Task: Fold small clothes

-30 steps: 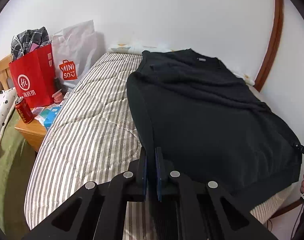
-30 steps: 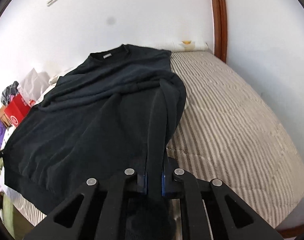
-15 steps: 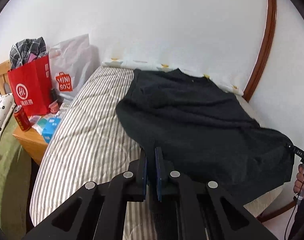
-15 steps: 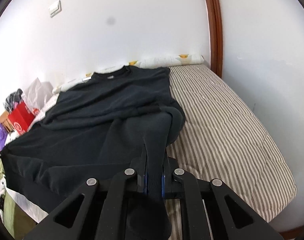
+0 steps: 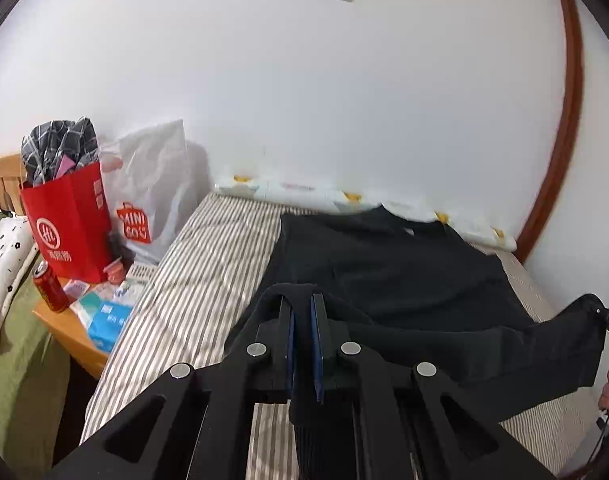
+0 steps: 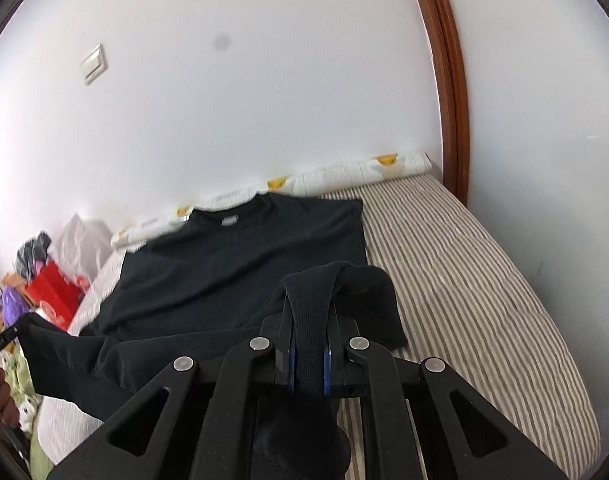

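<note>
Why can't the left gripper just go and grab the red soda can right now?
Probably not yet. The left gripper is shut on the black shirt, so nothing else fits in it. The red can stands off the bed on the wooden side table, with a clear path once the shirt is released.

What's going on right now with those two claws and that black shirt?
Left gripper shut on black shirt hem corner. Right gripper shut on the other corner. Hem lifted off striped mattress, collar end lying flat. Nothing in the way.

The left gripper (image 5: 302, 320) is clamping dark cloth, tilting downward. The right gripper (image 6: 310, 340) is doing likewise, jaws nearly closed.
</note>
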